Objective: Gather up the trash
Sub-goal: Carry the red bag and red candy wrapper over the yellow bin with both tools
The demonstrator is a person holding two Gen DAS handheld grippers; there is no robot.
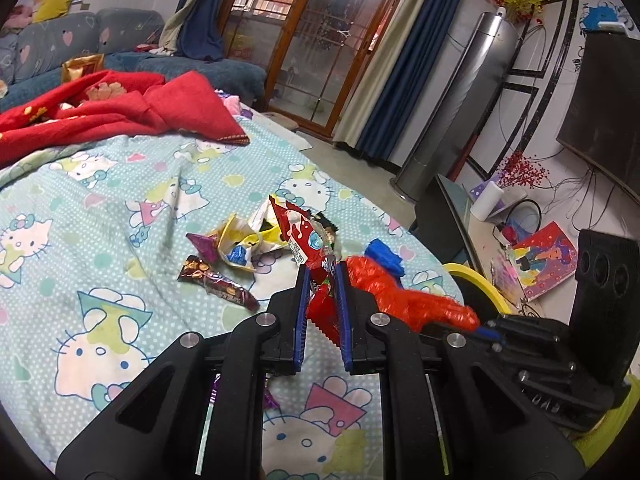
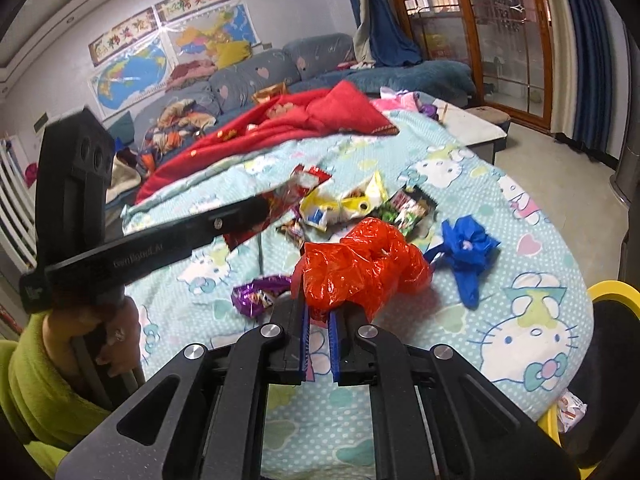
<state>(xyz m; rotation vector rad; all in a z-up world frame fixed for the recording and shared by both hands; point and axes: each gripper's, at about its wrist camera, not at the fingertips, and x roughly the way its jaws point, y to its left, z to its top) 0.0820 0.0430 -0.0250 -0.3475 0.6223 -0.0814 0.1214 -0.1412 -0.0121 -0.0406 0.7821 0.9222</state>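
My left gripper is shut on a red snack wrapper and holds it above the Hello Kitty sheet. My right gripper is shut on a crumpled red plastic bag, which also shows in the left wrist view. A yellow-white wrapper, a brown chocolate wrapper and a dark purple wrapper lie beyond the left gripper. A blue plastic bag, a green-black wrapper, a yellow wrapper and a purple wrapper lie near the right gripper.
A red blanket lies at the far side of the sheet, with a grey sofa behind it. A yellow bin rim stands at the table's right edge. The left gripper's body crosses the right wrist view.
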